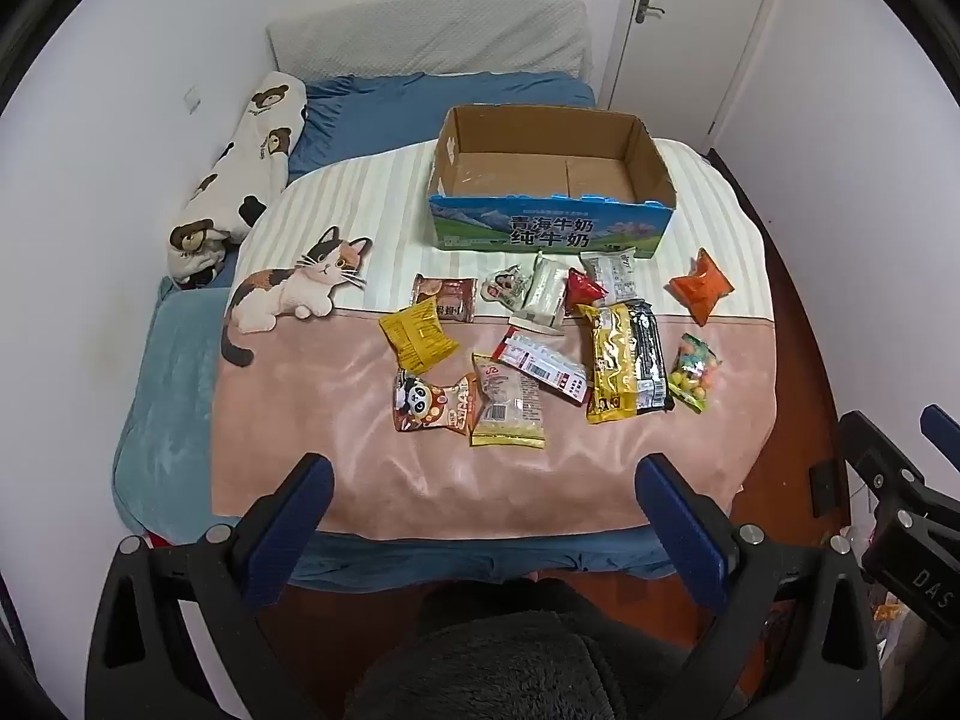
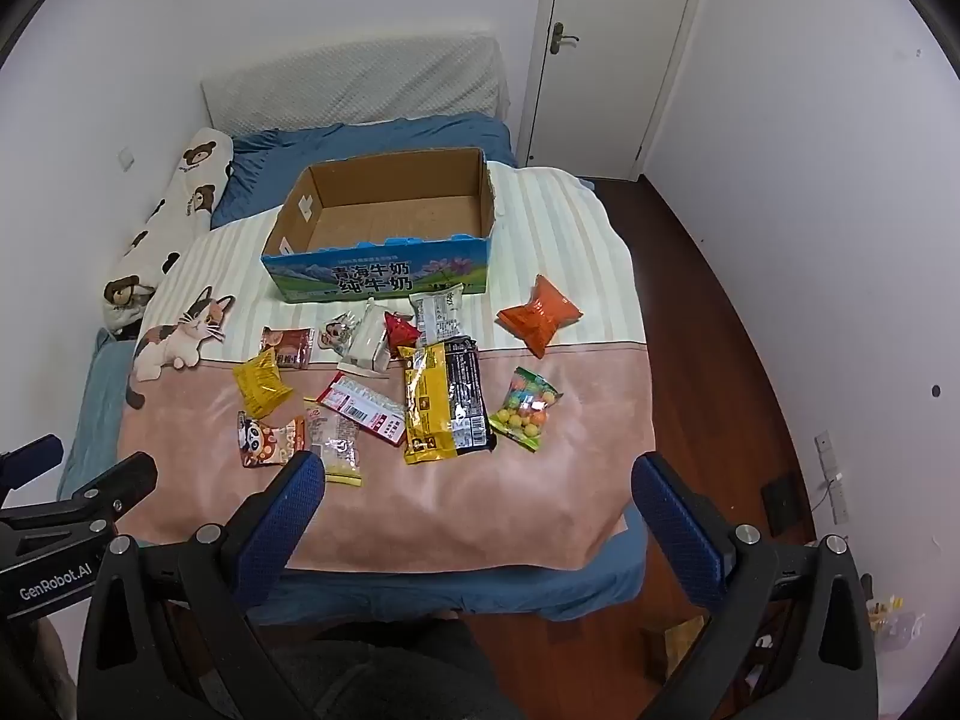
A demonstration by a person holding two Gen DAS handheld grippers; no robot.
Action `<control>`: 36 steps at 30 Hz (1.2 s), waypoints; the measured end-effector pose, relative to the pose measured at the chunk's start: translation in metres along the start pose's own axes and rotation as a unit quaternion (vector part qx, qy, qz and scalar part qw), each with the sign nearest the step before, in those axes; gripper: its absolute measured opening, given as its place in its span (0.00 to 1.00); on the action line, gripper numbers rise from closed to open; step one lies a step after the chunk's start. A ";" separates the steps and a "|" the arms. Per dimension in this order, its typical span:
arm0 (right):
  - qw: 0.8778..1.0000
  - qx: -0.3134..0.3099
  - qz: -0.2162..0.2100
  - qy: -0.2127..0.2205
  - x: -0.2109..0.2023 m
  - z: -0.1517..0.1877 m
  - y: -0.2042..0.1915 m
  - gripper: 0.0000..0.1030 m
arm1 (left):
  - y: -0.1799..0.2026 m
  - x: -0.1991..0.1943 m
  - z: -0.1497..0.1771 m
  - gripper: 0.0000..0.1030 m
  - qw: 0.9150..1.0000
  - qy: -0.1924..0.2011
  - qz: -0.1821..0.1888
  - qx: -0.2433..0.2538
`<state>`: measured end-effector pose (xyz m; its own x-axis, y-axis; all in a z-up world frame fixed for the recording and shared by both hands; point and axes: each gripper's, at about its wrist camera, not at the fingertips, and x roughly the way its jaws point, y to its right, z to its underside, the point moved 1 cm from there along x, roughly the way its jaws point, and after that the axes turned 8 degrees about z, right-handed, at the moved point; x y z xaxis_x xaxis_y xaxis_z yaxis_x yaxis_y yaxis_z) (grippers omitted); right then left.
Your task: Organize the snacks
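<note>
Hovering over blanket (image 1: 420,480): left gripper (image 1: 483,483) and right gripper (image 2: 480,483) both with jaws fully apart, nothing between them. Snack packets (image 1: 540,336) scattered mid-bed at 12 o'clock of both. Cardboard box (image 1: 549,222) just beyond at 12, nothing inside. Orange packet (image 2: 540,313) off at 1 o'clock.

"青海牛奶 纯牛奶" on box (image 1: 549,232); "GenRobot.AI" seemingly on left gripper (image 2: 51,579)

We are in a home bedroom: a bed (image 1: 384,120) with blue sheets, a cat-print blanket (image 1: 336,396) spread over it, a bear-print pillow (image 1: 240,168) against the white wall, a padded headboard (image 2: 360,84), a closed door (image 2: 612,48) and wooden floor (image 2: 720,324) (dark, reddish).
</note>
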<state>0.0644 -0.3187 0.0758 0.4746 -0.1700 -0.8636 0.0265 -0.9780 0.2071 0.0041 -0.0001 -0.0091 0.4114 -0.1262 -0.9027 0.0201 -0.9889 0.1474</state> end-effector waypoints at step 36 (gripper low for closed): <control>1.000 0.004 -0.015 -0.003 -0.013 0.003 0.004 1.00 | 0.009 -0.010 -0.002 1.00 1.000 0.005 0.019 0.004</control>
<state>0.0555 -0.3206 0.0867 0.4690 -0.1403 -0.8720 0.0338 -0.9837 0.1765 0.0021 -0.0071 0.0020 0.4205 -0.1636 -0.8924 -0.0032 -0.9839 0.1788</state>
